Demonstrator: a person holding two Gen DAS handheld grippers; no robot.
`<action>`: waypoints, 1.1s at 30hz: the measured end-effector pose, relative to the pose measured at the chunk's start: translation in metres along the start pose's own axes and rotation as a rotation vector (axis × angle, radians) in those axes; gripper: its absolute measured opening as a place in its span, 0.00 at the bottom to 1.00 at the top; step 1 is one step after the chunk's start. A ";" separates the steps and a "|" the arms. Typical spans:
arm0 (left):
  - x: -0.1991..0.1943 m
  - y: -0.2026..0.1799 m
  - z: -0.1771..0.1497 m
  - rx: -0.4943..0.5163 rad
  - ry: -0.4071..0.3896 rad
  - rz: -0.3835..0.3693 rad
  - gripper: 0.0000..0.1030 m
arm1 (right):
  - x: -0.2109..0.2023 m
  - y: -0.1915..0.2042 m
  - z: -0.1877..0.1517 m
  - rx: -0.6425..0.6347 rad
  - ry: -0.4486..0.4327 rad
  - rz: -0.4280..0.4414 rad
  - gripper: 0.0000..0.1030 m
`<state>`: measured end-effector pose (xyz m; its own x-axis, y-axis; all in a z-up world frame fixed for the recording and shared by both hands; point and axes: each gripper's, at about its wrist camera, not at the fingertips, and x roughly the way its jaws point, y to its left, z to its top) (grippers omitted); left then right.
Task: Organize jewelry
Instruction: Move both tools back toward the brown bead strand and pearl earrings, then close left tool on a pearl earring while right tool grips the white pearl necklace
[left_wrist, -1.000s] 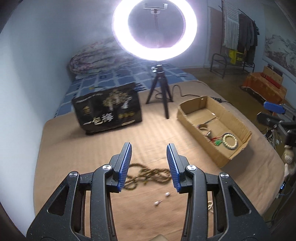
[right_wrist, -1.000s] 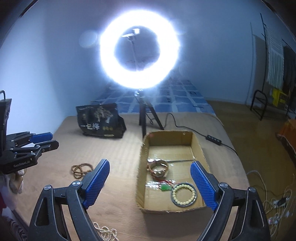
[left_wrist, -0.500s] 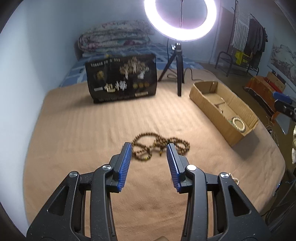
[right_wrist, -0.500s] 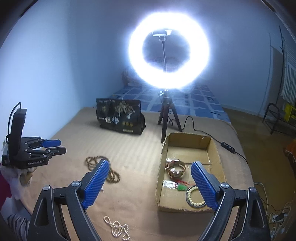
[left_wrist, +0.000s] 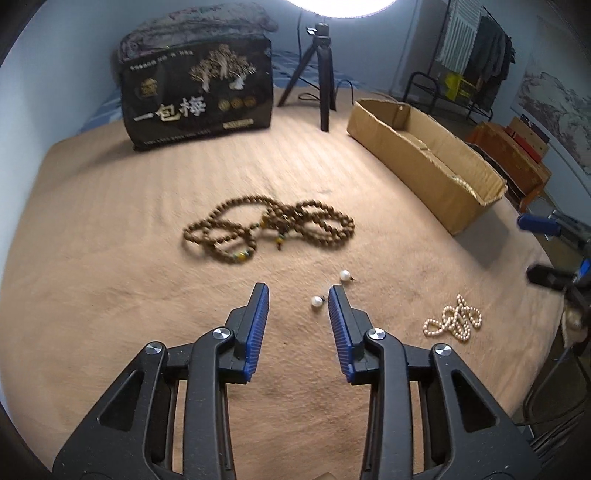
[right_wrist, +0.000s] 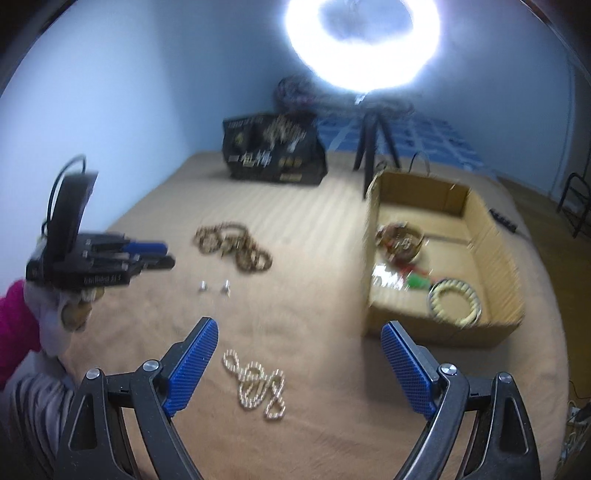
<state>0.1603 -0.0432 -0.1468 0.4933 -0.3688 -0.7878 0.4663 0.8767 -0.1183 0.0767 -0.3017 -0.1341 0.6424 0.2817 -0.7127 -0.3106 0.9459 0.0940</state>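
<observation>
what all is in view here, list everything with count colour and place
bead necklace: one, brown, mid blanket
pearl earrings: two, white, in front of the left gripper
pearl string: one, cream, between the right gripper's fingers, untouched
cardboard box: one, tan, right side, holding bracelets
bead bracelet: one, pale yellow, box's near corner
bag: one, black, far end
tripod: one, black, under the ring light
blanket: one, tan
left gripper: blue pads, closing on nothing
right gripper: blue pads, open
</observation>
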 end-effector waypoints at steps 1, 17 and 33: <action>0.003 0.000 -0.001 0.004 0.003 -0.005 0.33 | 0.006 0.003 -0.007 -0.007 0.017 0.004 0.89; 0.038 -0.015 -0.006 0.074 0.038 -0.017 0.26 | 0.050 0.013 -0.050 -0.008 0.125 0.048 0.88; 0.051 -0.022 -0.010 0.117 0.049 0.005 0.15 | 0.072 0.031 -0.050 -0.073 0.160 0.033 0.84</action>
<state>0.1679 -0.0785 -0.1902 0.4609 -0.3468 -0.8169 0.5483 0.8351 -0.0452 0.0788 -0.2600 -0.2174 0.5130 0.2774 -0.8123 -0.3829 0.9209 0.0727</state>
